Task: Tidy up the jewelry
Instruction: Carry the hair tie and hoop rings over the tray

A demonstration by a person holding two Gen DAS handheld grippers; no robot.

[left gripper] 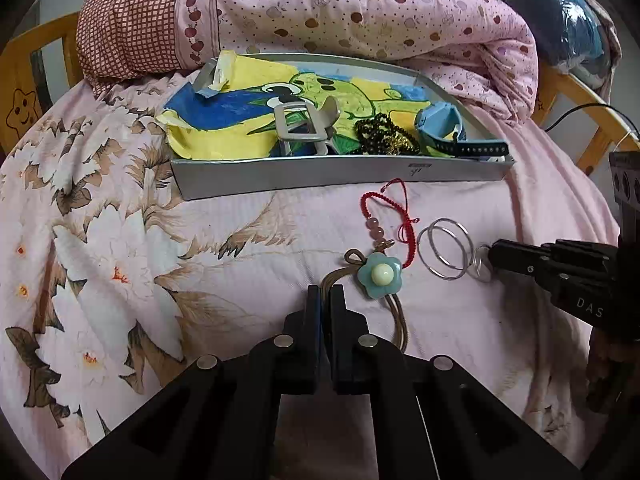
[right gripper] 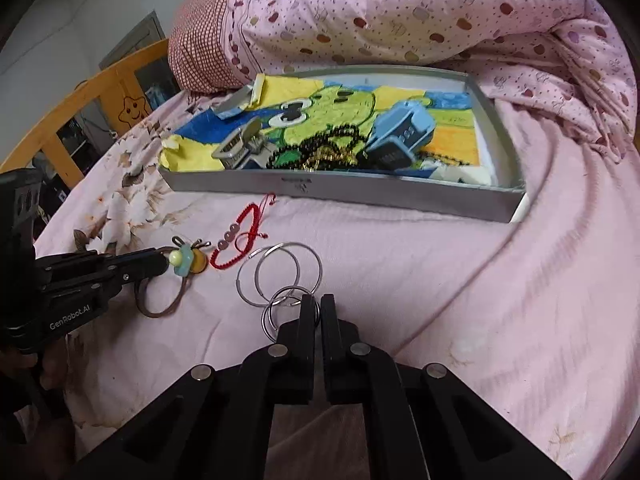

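A grey shallow box lined with a frog drawing holds a grey hair claw, black beads and a blue watch. On the pink bedcover in front lie a red cord bracelet, two large silver hoops and small silver rings. My left gripper is shut on the brown cord of a blue flower hair tie. My right gripper is shut on the small silver rings.
A folded pink dotted quilt lies behind the box. Wooden bed rails run along the sides. A blue plastic bag sits at the far right.
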